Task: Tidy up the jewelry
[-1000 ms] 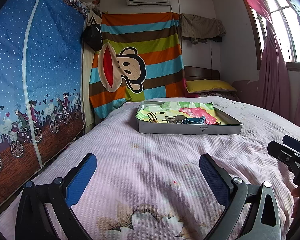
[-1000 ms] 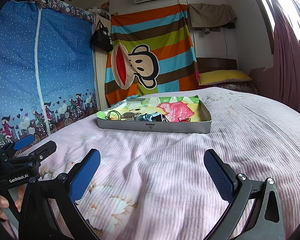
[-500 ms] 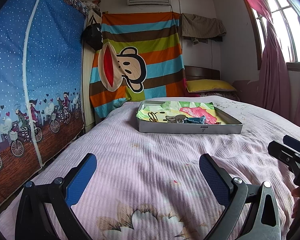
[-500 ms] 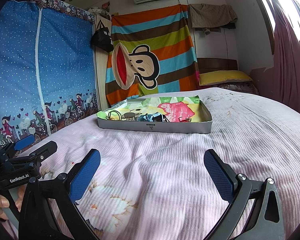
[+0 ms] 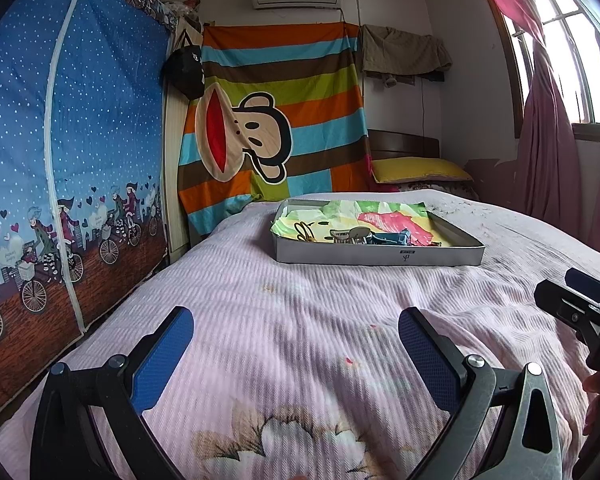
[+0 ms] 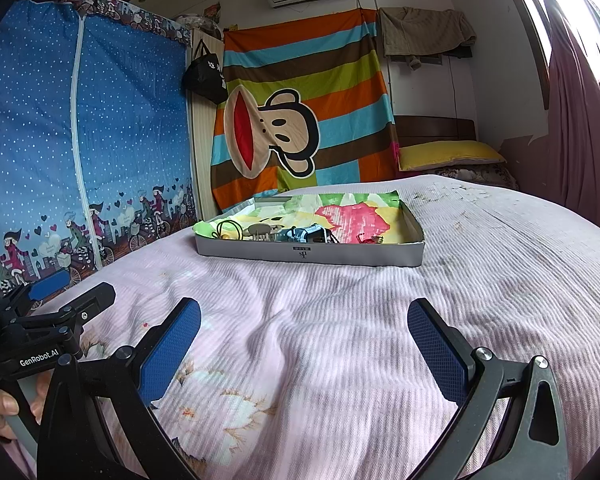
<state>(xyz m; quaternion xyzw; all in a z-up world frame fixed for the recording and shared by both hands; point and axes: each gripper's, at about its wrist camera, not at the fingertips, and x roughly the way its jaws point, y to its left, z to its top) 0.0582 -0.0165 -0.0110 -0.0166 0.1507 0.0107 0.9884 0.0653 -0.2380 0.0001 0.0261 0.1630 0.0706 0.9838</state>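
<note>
A shallow grey box (image 5: 380,255) lined with a colourful cloth lies on the bed ahead, also in the right wrist view (image 6: 312,254). In it lie a gold ring-shaped piece (image 5: 303,231), a beige hair clip (image 5: 350,235), a blue piece (image 5: 394,238) and a small red piece (image 6: 366,238). My left gripper (image 5: 296,330) is open and empty, low over the bedspread, well short of the box. My right gripper (image 6: 304,322) is open and empty, beside the left one, equally short of the box.
The pink ribbed bedspread (image 5: 300,300) covers the bed. A blue fabric wardrobe (image 5: 60,160) stands on the left, a striped monkey cloth (image 5: 276,120) hangs behind, a yellow pillow (image 5: 420,170) lies at the head, and pink curtains (image 5: 548,140) hang right.
</note>
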